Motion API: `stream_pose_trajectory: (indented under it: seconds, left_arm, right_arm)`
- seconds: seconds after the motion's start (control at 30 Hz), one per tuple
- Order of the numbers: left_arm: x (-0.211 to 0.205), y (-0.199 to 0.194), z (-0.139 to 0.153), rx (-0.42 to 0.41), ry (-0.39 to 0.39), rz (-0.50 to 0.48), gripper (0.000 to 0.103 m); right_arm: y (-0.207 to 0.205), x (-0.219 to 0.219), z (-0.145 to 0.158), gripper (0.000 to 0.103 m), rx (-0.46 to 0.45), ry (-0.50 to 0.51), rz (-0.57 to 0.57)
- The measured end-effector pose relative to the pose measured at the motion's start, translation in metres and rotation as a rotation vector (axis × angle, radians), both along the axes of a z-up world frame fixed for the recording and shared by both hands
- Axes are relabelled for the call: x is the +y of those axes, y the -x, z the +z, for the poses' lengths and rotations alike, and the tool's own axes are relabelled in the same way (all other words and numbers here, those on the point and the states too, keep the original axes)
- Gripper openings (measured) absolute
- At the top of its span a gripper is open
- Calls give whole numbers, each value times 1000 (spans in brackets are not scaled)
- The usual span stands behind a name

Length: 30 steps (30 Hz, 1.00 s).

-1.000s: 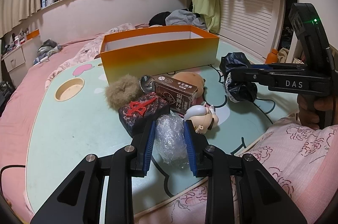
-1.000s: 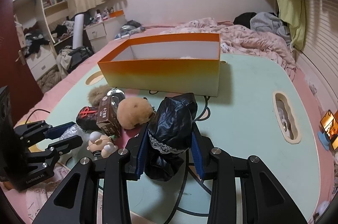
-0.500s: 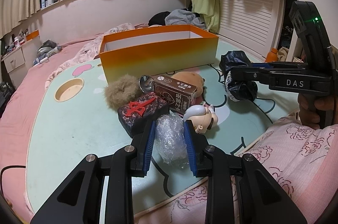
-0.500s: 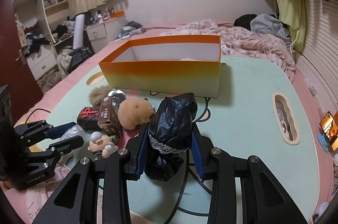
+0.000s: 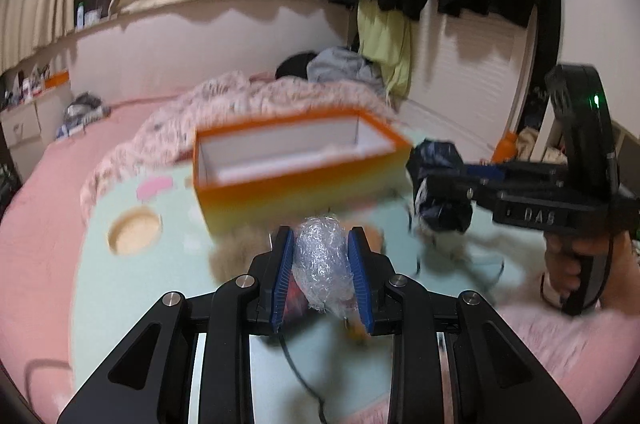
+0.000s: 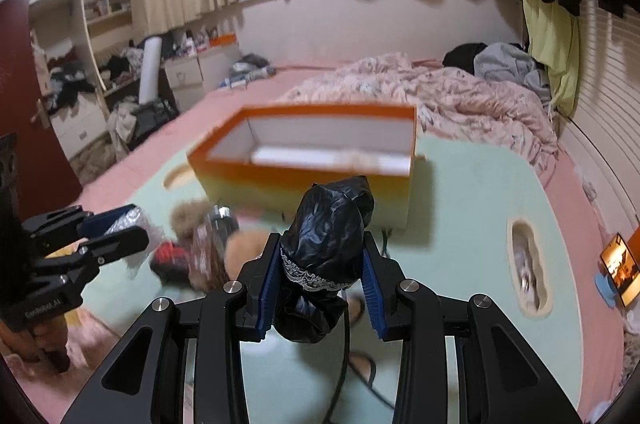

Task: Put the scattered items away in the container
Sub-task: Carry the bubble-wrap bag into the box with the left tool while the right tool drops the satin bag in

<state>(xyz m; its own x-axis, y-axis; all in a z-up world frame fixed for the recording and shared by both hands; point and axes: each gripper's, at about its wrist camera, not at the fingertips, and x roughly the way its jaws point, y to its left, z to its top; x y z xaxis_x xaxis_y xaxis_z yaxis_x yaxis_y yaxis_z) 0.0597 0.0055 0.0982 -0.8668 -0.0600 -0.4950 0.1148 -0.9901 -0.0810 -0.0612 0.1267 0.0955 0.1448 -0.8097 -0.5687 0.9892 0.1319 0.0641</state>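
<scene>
Right gripper [image 6: 320,276], lower centre: clamped on black bag [image 6: 326,256]. Orange box [image 6: 304,176], centre, on green table [image 6: 460,224]. Left gripper [image 6: 116,236], left edge, gripped crinkled plastic [image 6: 130,220].

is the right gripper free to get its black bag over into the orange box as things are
Probably yes. The right gripper is shut on the black bag, lifted off the table, and the open-topped orange box sits straight ahead with nothing between them.

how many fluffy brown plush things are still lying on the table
2. A darker brown pom-pom lies left of the pile near the orange box; a lighter tan plush sits just right of it. Blur may hide others.
</scene>
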Motion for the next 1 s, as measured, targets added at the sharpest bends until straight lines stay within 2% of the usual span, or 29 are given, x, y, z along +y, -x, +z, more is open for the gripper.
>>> stream_pose_trajectory:
  seconds: [0.13, 0.23, 0.4, 0.6, 0.63, 0.67, 0.7, 0.73, 0.8, 0.87, 1.0]
  left_arm:
    - [-15, 33, 32, 28, 28, 0, 29]
    - [-37, 68, 41, 18, -17, 3, 29]
    - [-61, 108, 29, -11, -85, 28, 29]
    - [-64, 135, 9, -69, -93, 36, 29]
    - [-64, 138, 6, -82, -104, 29, 32]
    - [-65, 141, 4, -97, -121, 24, 35]
    - [-66, 143, 1, -109, -143, 24, 48]
    - [-68, 142, -1, -113, -164, 36, 61]
    - [-72, 135, -1, -80, -189, 66, 74]
    - [-72, 126, 0, -46, -184, 68, 74]
    - [-67, 117, 5, -34, -151, 66, 74]
  right_arm:
    - [-1, -28, 30, 36, 32, 59, -3]
    - [2, -61, 44, 36, 15, 66, -12]
    - [2, -103, 40, 36, 35, 46, -40]
    - [5, -121, 26, 38, 2, 0, -37]
    - [4, -123, 24, 39, 8, -7, -40]
    - [3, -124, 22, 47, 11, -12, -45]
    - [3, -125, 20, 62, 9, -15, -54]
    - [4, -123, 19, 68, 6, -11, -70]
    - [6, -119, 19, 74, 9, 10, -103]
    - [7, -116, 18, 74, 10, 14, -97]
    - [5, -110, 18, 74, 48, 22, -101]
